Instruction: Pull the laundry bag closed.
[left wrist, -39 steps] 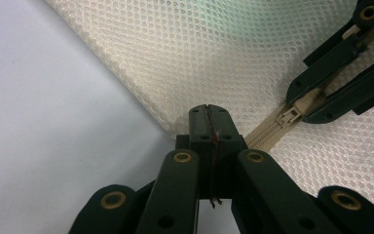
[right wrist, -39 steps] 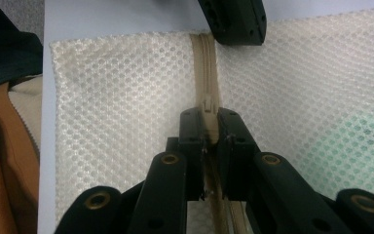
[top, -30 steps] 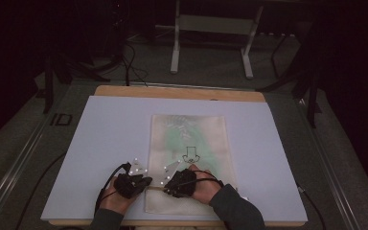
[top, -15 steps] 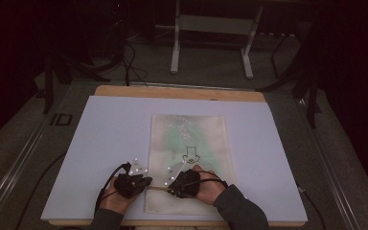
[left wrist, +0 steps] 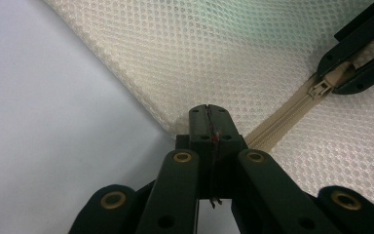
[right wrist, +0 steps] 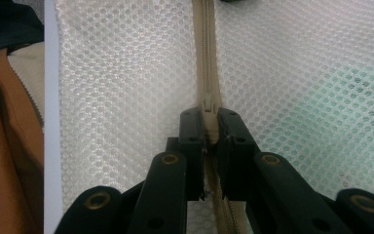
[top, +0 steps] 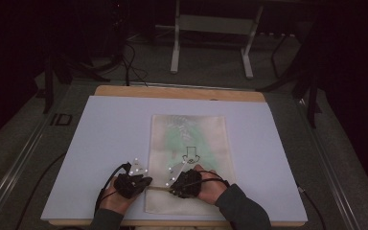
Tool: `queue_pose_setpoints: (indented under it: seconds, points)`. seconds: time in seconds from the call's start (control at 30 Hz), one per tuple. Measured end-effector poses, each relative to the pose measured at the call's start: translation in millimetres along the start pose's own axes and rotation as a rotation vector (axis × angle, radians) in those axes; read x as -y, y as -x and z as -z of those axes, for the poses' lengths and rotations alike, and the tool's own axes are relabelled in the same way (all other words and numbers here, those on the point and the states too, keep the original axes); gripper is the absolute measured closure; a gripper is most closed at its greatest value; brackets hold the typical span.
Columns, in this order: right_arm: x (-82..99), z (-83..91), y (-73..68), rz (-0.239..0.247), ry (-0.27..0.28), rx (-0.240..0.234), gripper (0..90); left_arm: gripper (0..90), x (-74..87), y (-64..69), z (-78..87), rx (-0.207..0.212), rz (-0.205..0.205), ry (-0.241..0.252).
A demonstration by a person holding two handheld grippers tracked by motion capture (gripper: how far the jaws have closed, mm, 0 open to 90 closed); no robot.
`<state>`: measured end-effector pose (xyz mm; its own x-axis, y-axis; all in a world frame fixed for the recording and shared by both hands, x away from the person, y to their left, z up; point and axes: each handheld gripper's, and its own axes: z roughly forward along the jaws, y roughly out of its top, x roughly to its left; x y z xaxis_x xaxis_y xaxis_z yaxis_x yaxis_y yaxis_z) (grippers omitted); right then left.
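Cream mesh bag (top: 189,163), zippered, lies flat on the pale tabletop (top: 100,143), and both of our grippers work at its near end. Left gripper (left wrist: 208,113): jaws closed on the bag's corner where the zipper tape (left wrist: 277,129) ends, pinching the fabric edge just ahead of the tips. Right gripper (right wrist: 209,119): jaws closed on the zipper slider's pull (right wrist: 208,105), which sits between the tips with the zipper line (right wrist: 206,44) running straight away from them. In the left gripper view the right gripper (left wrist: 355,63) shows farther along the tape, with the slider (left wrist: 320,89) at its tips. The step in hand, as we judge it, is running the slider along the zipper. To do it well we would keep the left jaws anchored so the tape stays taut, and draw the right jaws straight along the teeth, low to the tabletop, without twisting the pull; any slack ahead of the slider may snag the mesh. Hard to make out: whether the teeth beyond the right jaws are meshed or parted, how much of the pull the pads really cover, and what the green thing (top: 182,139) inside the bag is. From the high view, hands and grippers mask the zipper's near stretch.
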<state>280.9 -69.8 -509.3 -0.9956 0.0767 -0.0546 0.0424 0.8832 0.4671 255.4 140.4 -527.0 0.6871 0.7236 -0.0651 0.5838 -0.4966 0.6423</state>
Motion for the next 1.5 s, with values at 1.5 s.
queue_pose_setpoints:
  seconds: [1.5]
  points:
    - [15.6, 13.2, 0.1, -0.001, -0.043, -0.001, 82.4, 89.4, 0.2, -0.9, 0.0, 0.006, 0.006, 0.003]
